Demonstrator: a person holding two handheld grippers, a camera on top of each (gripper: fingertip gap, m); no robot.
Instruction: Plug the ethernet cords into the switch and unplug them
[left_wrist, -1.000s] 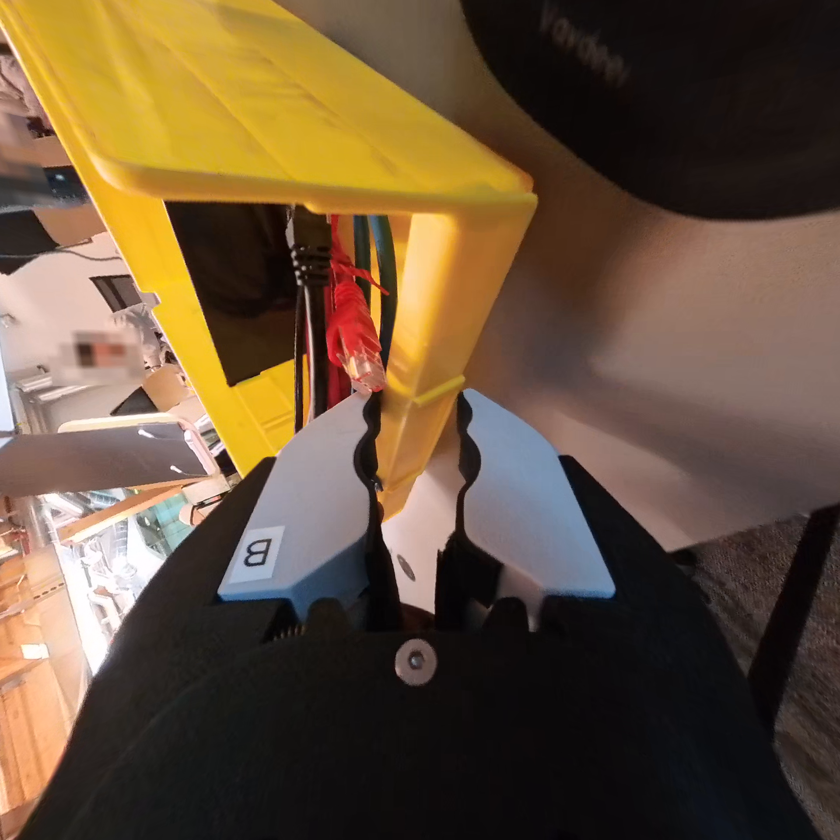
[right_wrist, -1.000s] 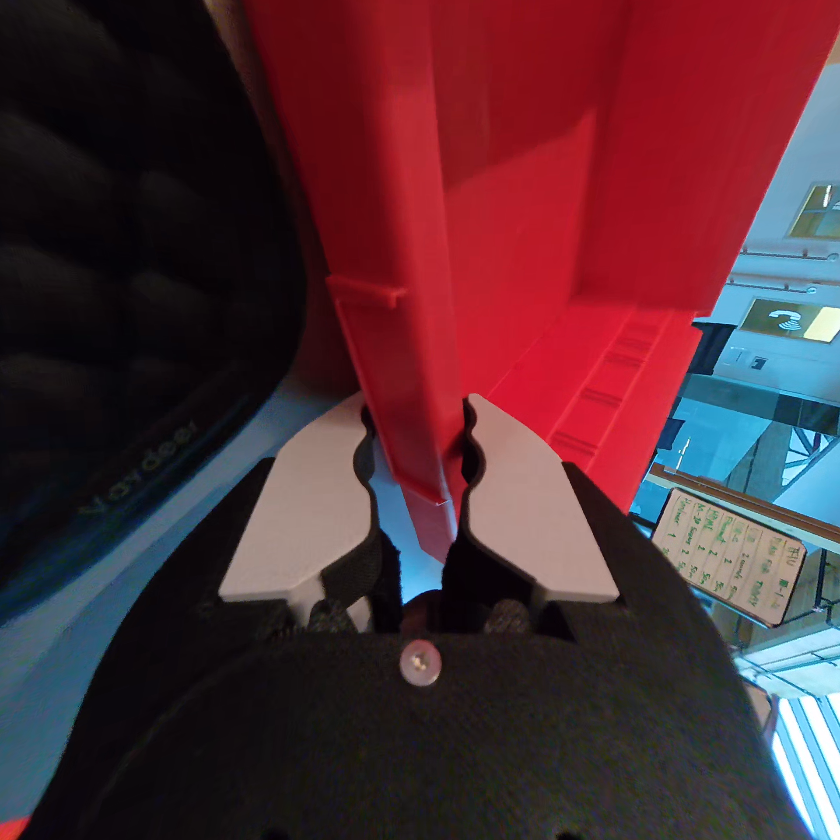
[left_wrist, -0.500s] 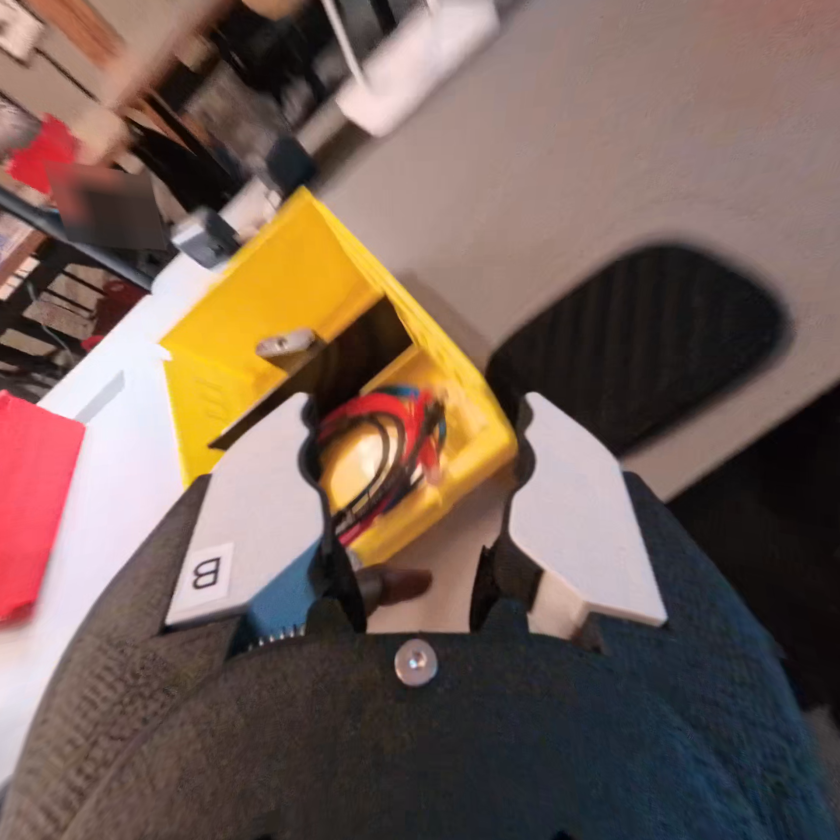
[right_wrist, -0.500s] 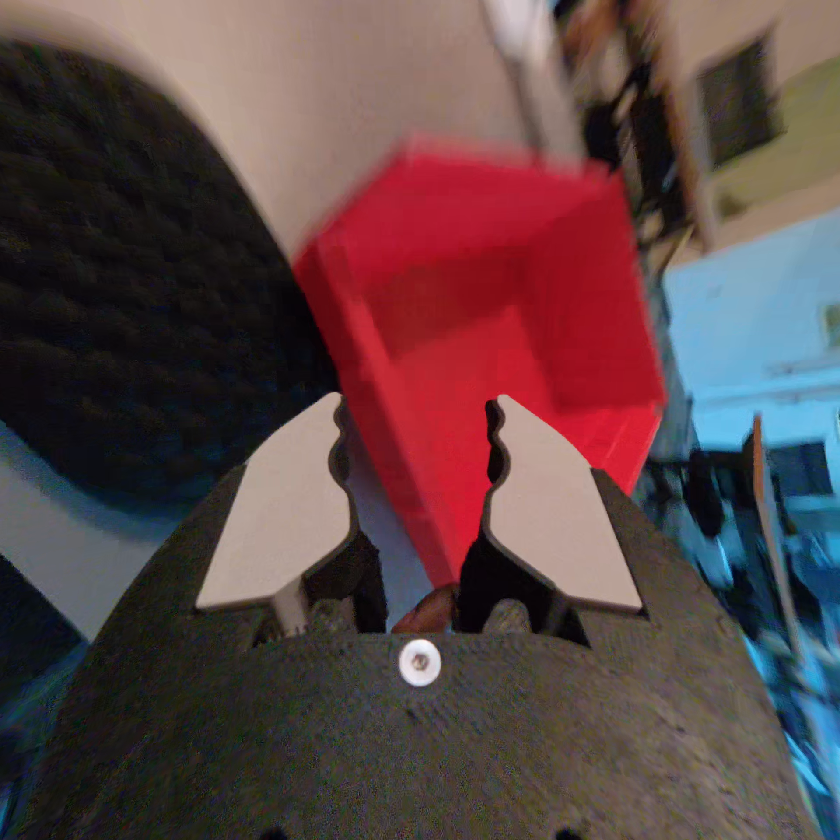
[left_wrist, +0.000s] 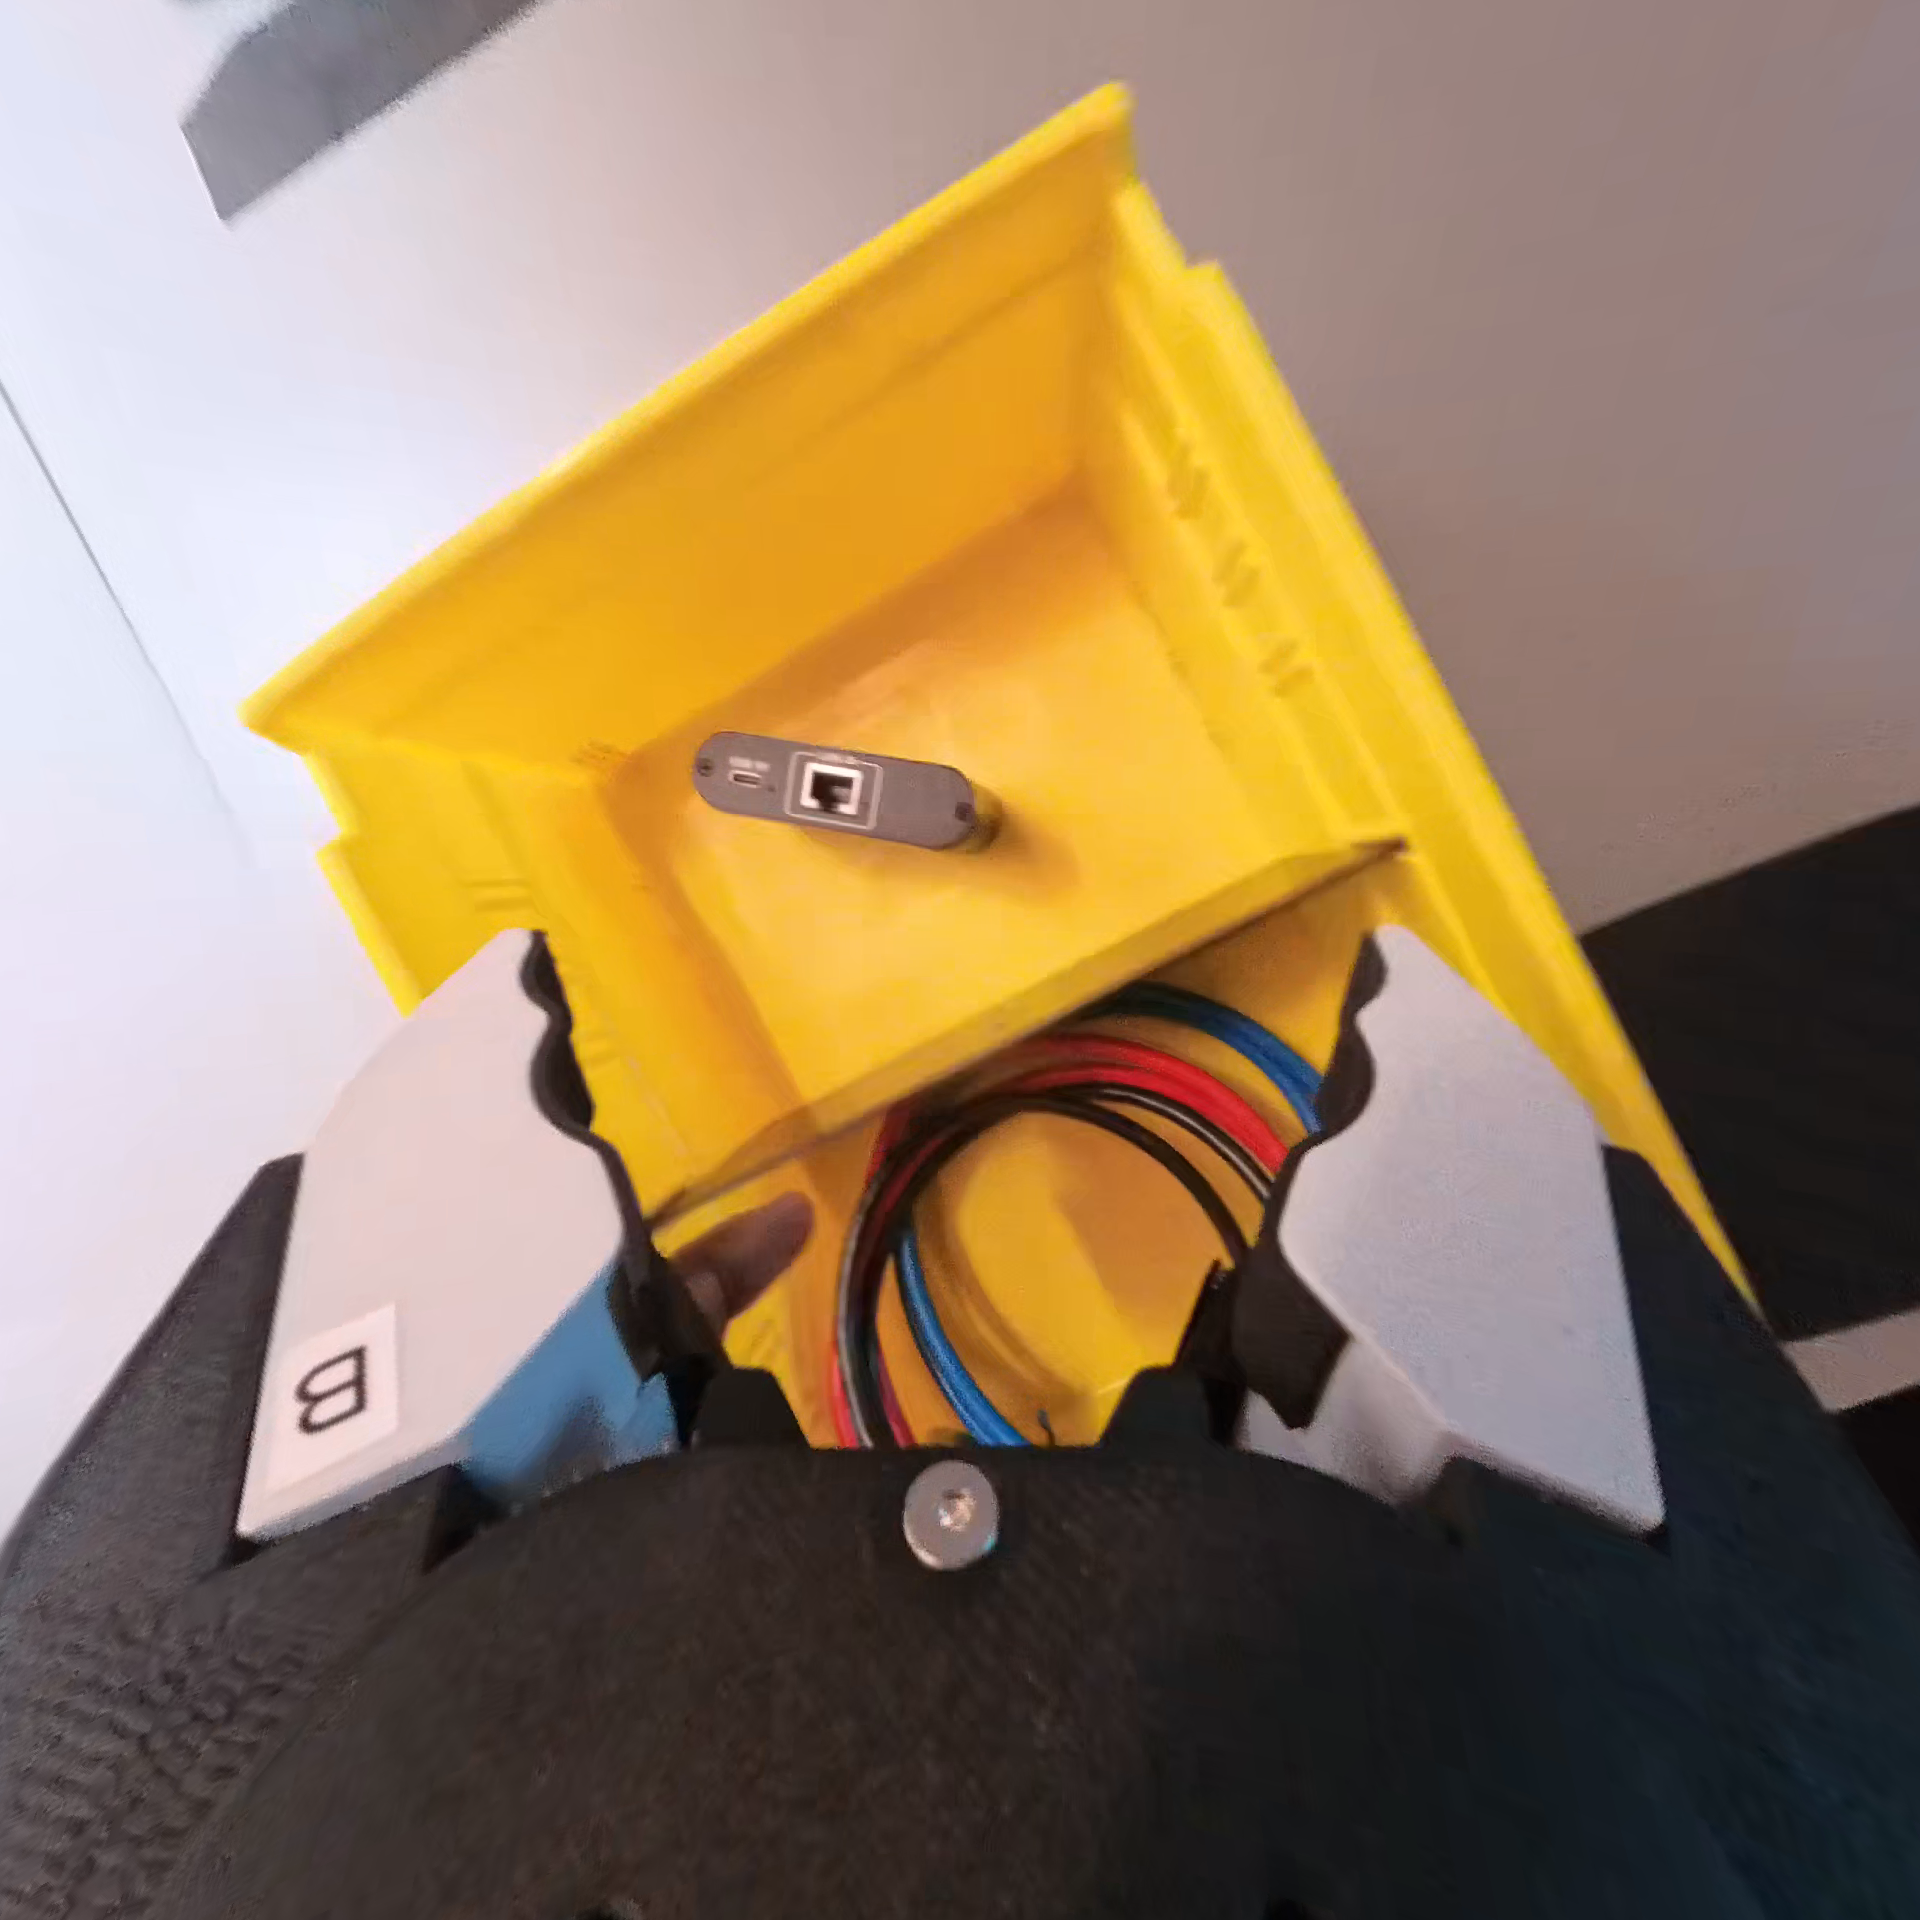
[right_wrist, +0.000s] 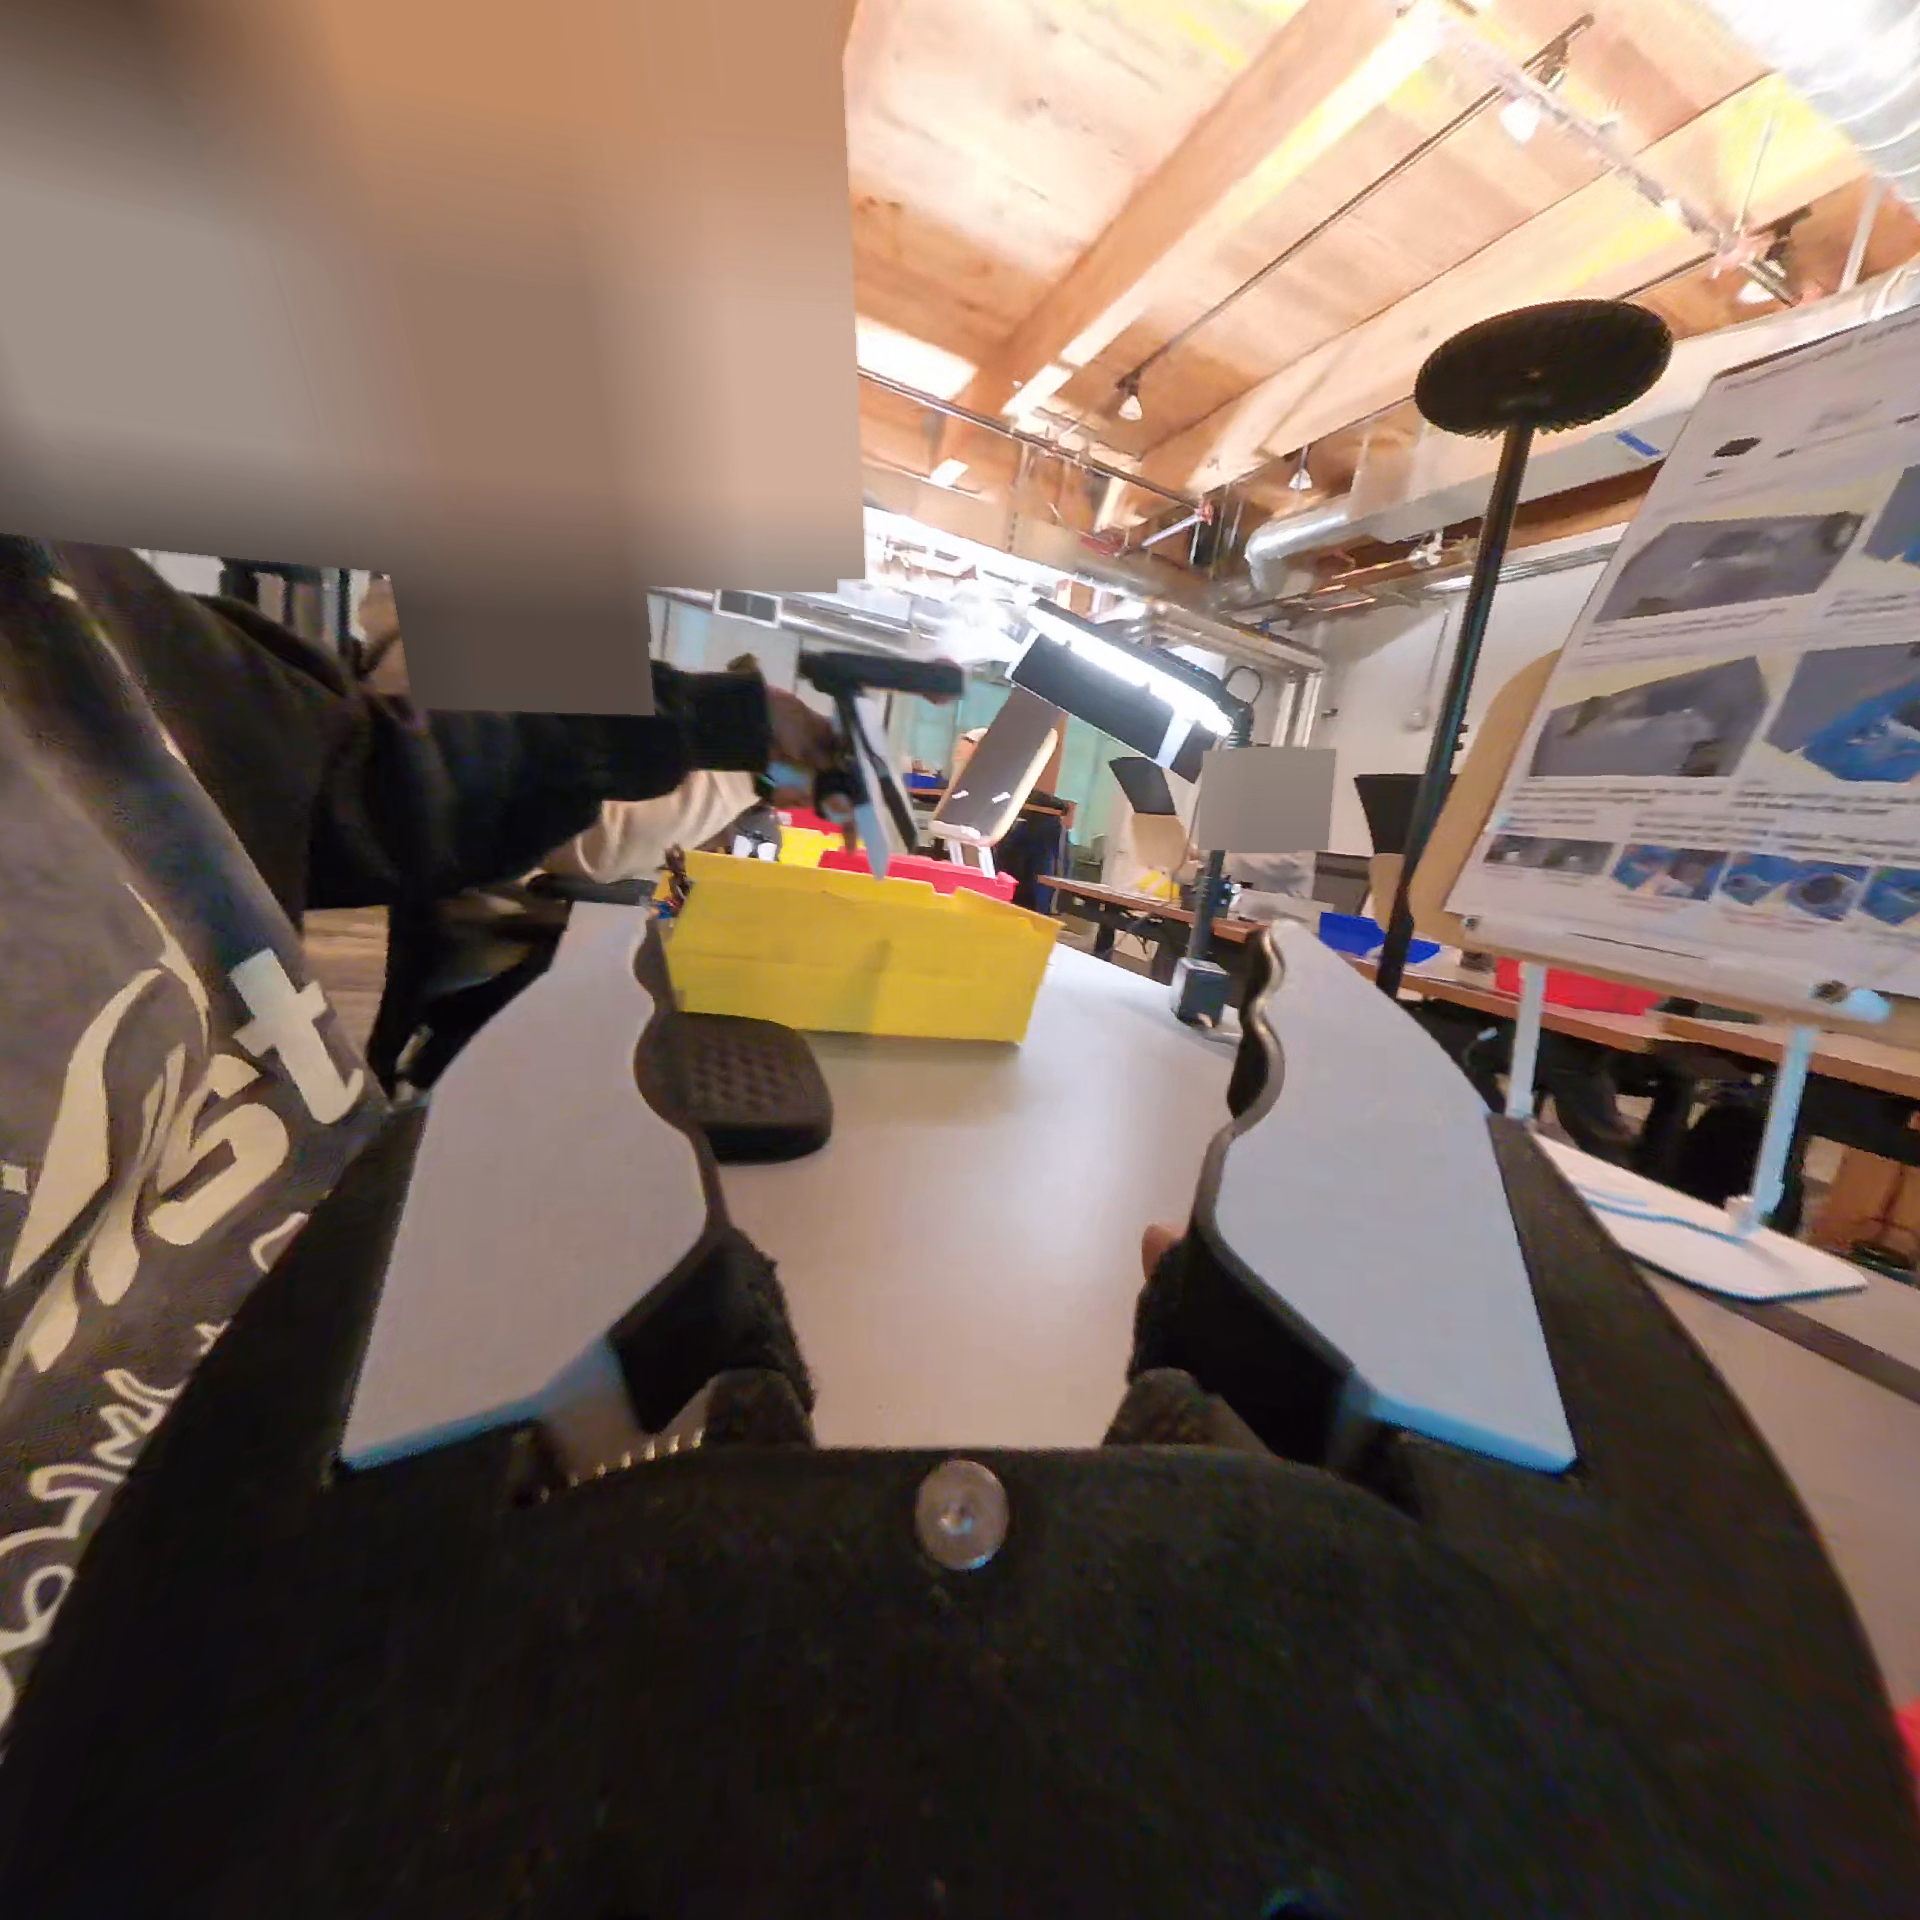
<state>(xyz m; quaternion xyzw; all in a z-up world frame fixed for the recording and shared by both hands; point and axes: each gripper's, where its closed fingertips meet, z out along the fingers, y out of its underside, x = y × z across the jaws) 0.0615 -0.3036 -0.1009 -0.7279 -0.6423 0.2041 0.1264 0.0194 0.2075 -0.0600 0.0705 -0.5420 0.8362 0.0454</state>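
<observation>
One switch (left_wrist: 837, 792), coiled ethernet cords (left_wrist: 1101, 1122) (three colours), one yellow bin (left_wrist: 935, 520)

Both views bright, strong fisheye warp at edges; left wrist slightly motion-blurred (soft yellow bin (left_wrist: 1039, 582)), lamp panel (right_wrist: 1117, 675) glares.

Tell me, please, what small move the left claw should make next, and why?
Probably lower the left claw, which is open and empty, onto the coiled cords in the near compartment of the yellow bin and close on one. The grey switch lies in the far compartment with nothing plugged into its port.
</observation>
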